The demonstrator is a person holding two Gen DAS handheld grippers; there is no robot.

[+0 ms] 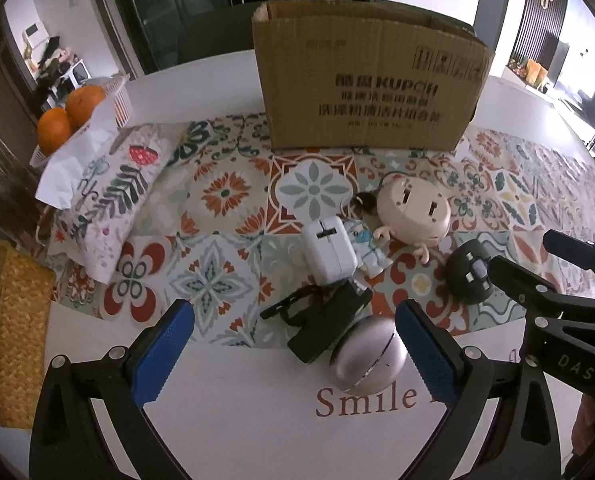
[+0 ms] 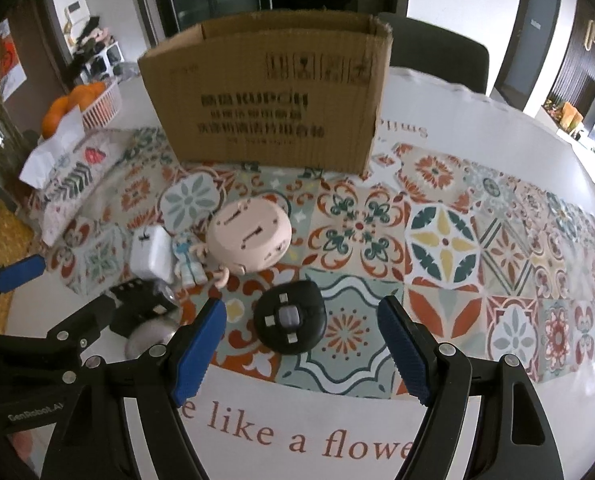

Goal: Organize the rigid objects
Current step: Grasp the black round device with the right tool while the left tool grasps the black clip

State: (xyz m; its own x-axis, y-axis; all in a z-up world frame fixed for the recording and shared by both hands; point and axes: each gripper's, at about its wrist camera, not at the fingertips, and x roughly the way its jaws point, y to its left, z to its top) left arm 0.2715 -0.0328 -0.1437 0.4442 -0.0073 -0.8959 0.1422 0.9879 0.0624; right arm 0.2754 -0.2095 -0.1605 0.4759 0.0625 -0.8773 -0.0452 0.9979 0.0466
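An open cardboard box [image 1: 369,80] stands at the back of the patterned mat; it also shows in the right wrist view [image 2: 265,96]. In front of it lie a pink round doll head [image 1: 415,210], a small white-and-blue figure [image 1: 367,246], a white charger [image 1: 331,250], a black clip-like piece [image 1: 317,320], a silver egg-shaped case [image 1: 367,354] and a black round device [image 2: 291,320]. My left gripper [image 1: 297,352] is open, the silver case just inside its right finger. My right gripper [image 2: 301,348] is open, just short of the black round device.
A white basket with oranges [image 1: 73,114] and a patterned pouch [image 1: 109,196] with white paper sit at the left. A woven yellow box [image 1: 9,332] is at the near left edge. The table [image 2: 257,432] carries red lettering. A dark chair [image 2: 437,54] stands behind the box.
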